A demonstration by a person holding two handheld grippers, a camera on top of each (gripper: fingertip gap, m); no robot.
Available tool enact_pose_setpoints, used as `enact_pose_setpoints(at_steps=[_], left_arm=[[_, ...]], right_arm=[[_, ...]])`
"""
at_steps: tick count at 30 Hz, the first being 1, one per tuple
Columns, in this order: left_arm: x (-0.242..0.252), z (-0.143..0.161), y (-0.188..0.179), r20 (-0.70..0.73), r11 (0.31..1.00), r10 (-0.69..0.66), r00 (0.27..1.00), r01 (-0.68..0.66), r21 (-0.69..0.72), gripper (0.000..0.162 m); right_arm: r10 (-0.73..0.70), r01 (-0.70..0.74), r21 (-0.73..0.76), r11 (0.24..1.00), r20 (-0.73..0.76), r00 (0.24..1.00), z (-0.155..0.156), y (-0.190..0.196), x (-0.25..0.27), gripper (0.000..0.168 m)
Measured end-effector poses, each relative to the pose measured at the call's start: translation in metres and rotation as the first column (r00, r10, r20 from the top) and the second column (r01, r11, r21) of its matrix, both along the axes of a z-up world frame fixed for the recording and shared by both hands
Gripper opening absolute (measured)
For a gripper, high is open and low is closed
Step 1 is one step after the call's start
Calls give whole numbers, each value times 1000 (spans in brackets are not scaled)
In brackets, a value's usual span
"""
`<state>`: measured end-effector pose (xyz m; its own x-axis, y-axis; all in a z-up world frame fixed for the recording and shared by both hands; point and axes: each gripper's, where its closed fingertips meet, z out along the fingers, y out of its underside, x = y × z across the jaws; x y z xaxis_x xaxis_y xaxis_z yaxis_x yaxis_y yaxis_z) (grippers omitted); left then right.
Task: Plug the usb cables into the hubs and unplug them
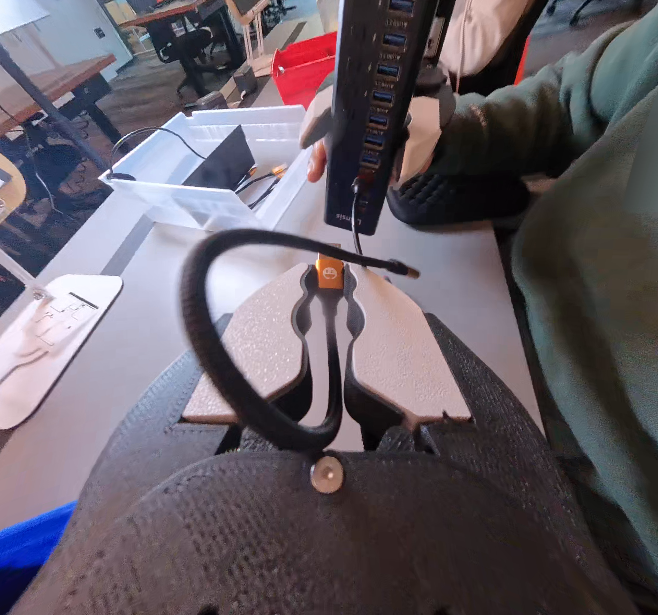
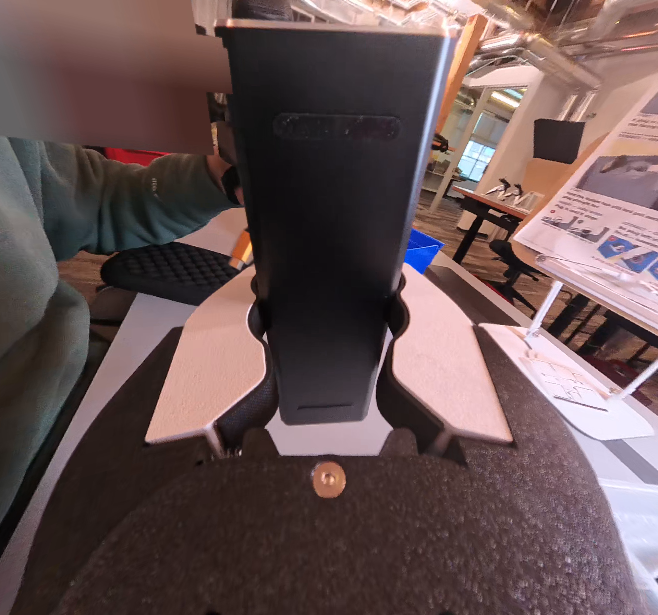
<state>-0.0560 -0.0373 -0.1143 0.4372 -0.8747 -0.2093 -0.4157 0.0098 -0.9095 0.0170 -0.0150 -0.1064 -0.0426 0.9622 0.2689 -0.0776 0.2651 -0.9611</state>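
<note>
Left gripper (image 1: 330, 277) is clamped on the orange USB plug (image 1: 329, 273) of a black braided cable (image 1: 199, 316). The metal tip of the plug points away from the camera, toward the hub. The cable loops back to the left and over the fingers, and its free end (image 1: 406, 271) hangs just right of the plug.

Right gripper (image 2: 327, 316) is closed around the lower part of the black hub (image 2: 331, 170), holding it upright above the grey table (image 1: 117, 366). In the left wrist view the hub (image 1: 370, 106) stands with its long axis near vertical and slightly tilted. Its column of blue ports (image 1: 382, 96) faces the left gripper. A thin black lead (image 1: 356, 213) is already plugged in near the hub's bottom end; the blue ports that show look empty.

Progress, as judged: early in a plug-in cycle. Plug grasped, hub presented, plug not yet seated; it sits below and near the hub's lower end, apart from it. Remaining: raise and align the plug with a port, insert, then pull out. More cables (image 1: 265, 179) lie in the white bin (image 1: 213, 202) at far left.
</note>
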Motion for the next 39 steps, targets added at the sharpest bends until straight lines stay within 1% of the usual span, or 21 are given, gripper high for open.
enact_pose_setpoints(at_steps=[2, 4, 5, 7, 8, 10, 12, 15, 16, 17, 18, 19, 21, 23, 24, 25, 28, 30, 32, 35, 39], left_arm=[[0, 2, 5, 11, 1000, 3, 1000, -3, -19, 15], [-11, 1, 19, 34, 997, 51, 998, -50, -51, 15], [-17, -5, 25, 23, 994, 78, 997, -76, -76, 15], [-30, -22, 40, -23, 985, 146, 989, -147, -93, 15], [-32, -30, 42, -23, 982, 148, 989, -150, -119, 15], [-34, -39, 46, -6, 974, 159, 987, -158, -161, 15], [-35, -57, 48, -74, 965, 162, 984, -174, -197, 16], [-14, -93, 42, -182, 957, 79, 980, -126, -261, 16], [-5, -101, 37, -205, 951, 32, 978, -92, -294, 27], [0, -104, 33, -221, 946, 1, 975, -73, -317, 42], [0, -101, 29, -234, 944, -24, 972, -54, -324, 55], [-3, -92, 26, -235, 949, -38, 971, -39, -314, 65], [-11, -62, 21, -179, 964, -35, 983, -14, -264, 69], [-10, -25, 16, -72, 984, -32, 997, 19, -178, 62], [-2, -12, 13, -38, 990, -44, 998, 39, -132, 58], [8, -7, 9, -36, 993, -64, 997, 60, -98, 57], [46, -16, 1, -121, 991, -129, 984, 124, -45, 51], [68, -29, 3, -173, 989, -149, 974, 147, -22, 42], [78, -39, 10, -224, 988, -143, 964, 151, 15, 34], [86, -41, 16, -205, 987, -138, 969, 151, 47, 17], [84, -49, 15, -214, 989, -131, 968, 141, 32, 16]], right_arm=[[22, -22, -10, 1000, -9, 1000, 5, 0, -2, 69], [14, -14, -8, 1000, -32, 999, 15, 6, 2, 69], [10, -11, -12, 1000, -41, 999, 20, 9, 7, 70], [-25, 25, -5, 1000, -64, 998, 29, 18, 19, 69], [-60, 61, 10, 998, -67, 996, 33, 24, 25, 70], [-174, 178, 65, 982, -63, 983, 40, 42, 41, 70], [-272, 278, 95, 956, -69, 960, 47, 58, 57, 70], [-251, 255, 49, 966, -89, 964, 49, 58, 63, 70], [-234, 238, 41, 970, -82, 969, 46, 56, 60, 70], [-221, 224, 39, 974, -70, 973, 41, 54, 56, 70], [-207, 209, 40, 977, -56, 977, 35, 52, 52, 70], [-188, 189, 38, 981, -42, 981, 30, 49, 49, 70], [-139, 139, 27, 990, -20, 990, 22, 42, 44, 70], [-91, 90, 26, 996, 6, 996, 14, 34, 37, 70], [-69, 69, 32, 997, 26, 997, 10, 30, 31, 69], [-51, 49, 41, 998, 47, 998, 6, 25, 24, 69], [5, -11, 66, 998, 88, 996, -3, 8, 4, 69], [31, -39, 75, 996, 97, 995, -7, -1, -4, 70], [51, -59, 79, 995, 107, 993, -11, -8, -10, 70], [68, -76, 74, 994, 101, 993, -13, -13, -14, 70], [92, -100, 67, 993, 124, 988, -21, -14, -17, 70]])
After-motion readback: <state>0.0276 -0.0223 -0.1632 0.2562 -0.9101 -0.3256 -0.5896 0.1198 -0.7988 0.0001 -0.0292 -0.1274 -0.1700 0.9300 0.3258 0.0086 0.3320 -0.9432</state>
